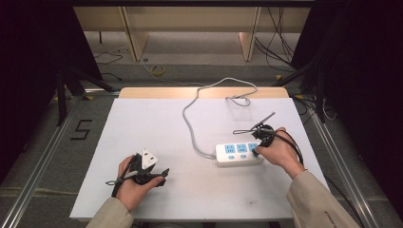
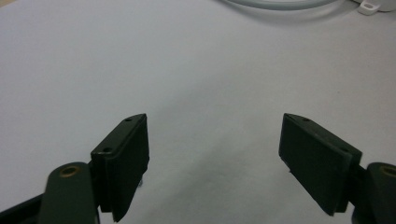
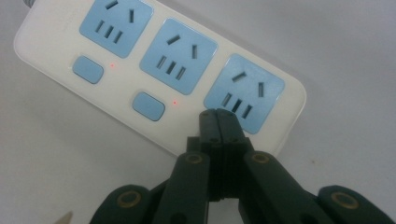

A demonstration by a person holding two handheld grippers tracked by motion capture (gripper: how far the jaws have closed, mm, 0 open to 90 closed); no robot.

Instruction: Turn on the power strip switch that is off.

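Observation:
A white power strip with three blue sockets lies on the table right of centre. In the right gripper view the power strip shows two blue switches, each with a small red light lit beside it. My right gripper is shut, nothing between its jaws, and its tips rest on the strip below the third socket, hiding what is under them. In the high view the right gripper sits at the strip's right end. My left gripper lies near the front left, and in its own view the left gripper is open over bare table.
The strip's grey cable loops away toward the table's far edge and shows at the top of the left gripper view as the cable. A white sheet covers the table. Dark stands and a wooden bench stand beyond it.

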